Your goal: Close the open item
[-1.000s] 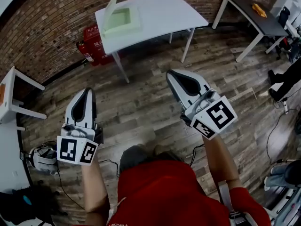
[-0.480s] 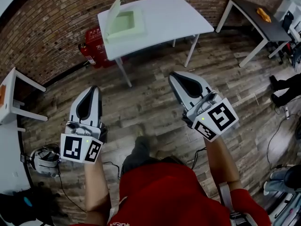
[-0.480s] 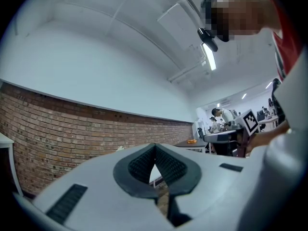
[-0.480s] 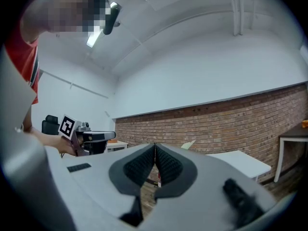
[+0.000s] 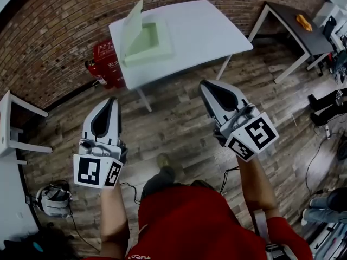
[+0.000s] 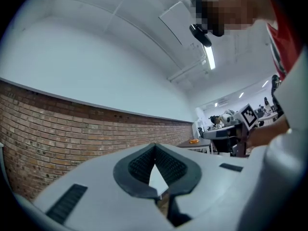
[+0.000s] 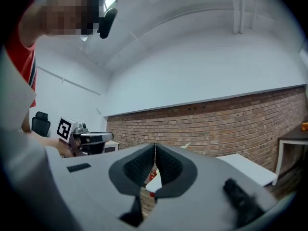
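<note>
The box (image 5: 145, 39) sits on the white table (image 5: 206, 28) in the upper middle of the head view, toward the table's left end. Its lid (image 5: 132, 21) stands nearly upright along the box's left side. You are well short of it: both grippers hang over bare floor below the table. Your left gripper (image 5: 111, 103) and right gripper (image 5: 206, 85) each have their jaws together with nothing between them. That suits a push, so you likely need not open them. Walk up to the table's near edge first, minding the leg (image 5: 143, 97) and the red extinguishers (image 5: 105, 58) beside it. The lid looks thin and light, so bring the left gripper round its left face and tip it gently rightward over the box. If the box seems likely to slide, rest the right gripper against its right wall. Finish by pressing the lid flat.
</note>
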`<state>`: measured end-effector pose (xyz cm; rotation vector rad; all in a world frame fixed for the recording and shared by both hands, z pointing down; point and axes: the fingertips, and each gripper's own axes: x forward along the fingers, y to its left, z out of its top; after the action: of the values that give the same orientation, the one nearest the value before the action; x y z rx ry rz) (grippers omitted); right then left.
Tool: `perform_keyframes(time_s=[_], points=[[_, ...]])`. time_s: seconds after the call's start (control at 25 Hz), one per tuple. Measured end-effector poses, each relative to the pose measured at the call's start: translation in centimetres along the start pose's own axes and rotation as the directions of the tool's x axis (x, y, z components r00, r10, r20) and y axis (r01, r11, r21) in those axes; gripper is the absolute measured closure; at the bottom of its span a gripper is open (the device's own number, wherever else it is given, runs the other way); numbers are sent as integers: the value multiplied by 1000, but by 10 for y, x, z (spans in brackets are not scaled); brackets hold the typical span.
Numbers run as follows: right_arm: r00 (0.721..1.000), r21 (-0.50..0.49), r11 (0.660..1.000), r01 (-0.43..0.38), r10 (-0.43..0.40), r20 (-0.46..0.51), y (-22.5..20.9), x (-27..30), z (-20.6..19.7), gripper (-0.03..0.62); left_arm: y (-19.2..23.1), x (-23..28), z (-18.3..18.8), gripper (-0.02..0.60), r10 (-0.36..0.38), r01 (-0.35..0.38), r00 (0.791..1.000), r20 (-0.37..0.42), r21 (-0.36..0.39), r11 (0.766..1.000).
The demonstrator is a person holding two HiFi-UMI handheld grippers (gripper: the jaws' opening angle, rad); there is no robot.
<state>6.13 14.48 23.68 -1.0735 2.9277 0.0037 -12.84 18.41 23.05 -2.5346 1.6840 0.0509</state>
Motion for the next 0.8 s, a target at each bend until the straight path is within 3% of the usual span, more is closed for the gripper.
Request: perform_keyframes(time_s=[0.4, 0.8], points=[[999, 2, 999, 41, -41, -16, -26, 94, -3, 562, 72, 61, -13, 569, -58, 58, 998, -13, -3, 998], [994, 3, 996, 92, -92, -59, -43, 136, -19, 560, 107, 97, -37, 569, -108, 107, 994, -21, -27, 994]])
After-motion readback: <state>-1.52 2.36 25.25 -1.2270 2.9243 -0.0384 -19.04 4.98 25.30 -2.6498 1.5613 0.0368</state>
